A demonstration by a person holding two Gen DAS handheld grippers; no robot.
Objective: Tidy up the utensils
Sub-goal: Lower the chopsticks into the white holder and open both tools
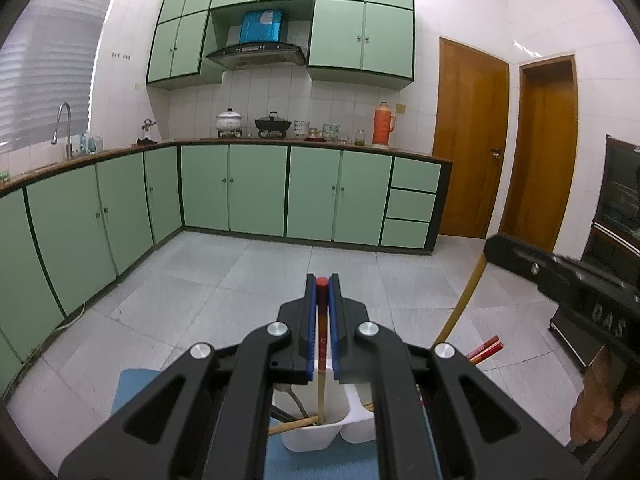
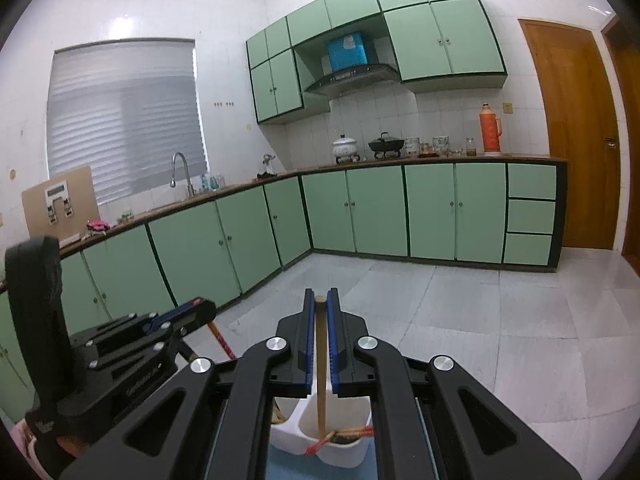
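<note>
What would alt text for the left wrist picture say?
A black tool with blue pads grips a red-tipped wooden chopstick, its lower end in a white plastic divided holder on a blue mat. Beyond lies a kitchen with green cabinets.

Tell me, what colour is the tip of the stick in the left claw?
Red. The chopstick tip shows best in the left wrist view, between the left claw pads.

Both grippers crowd over the white utensil holder (image 1: pixel 316 436). The left gripper (image 1: pixel 322 280) clamps a red-tipped chopstick (image 1: pixel 321 312) standing in one compartment; the right gripper (image 2: pixel 320 294) clamps a plain wooden chopstick (image 2: pixel 320 360) in the other. Loose chopsticks (image 2: pixel 352 433) lie across that compartment's mouth. Beyond lies open tiled floor (image 1: pixel 240 272).
</note>
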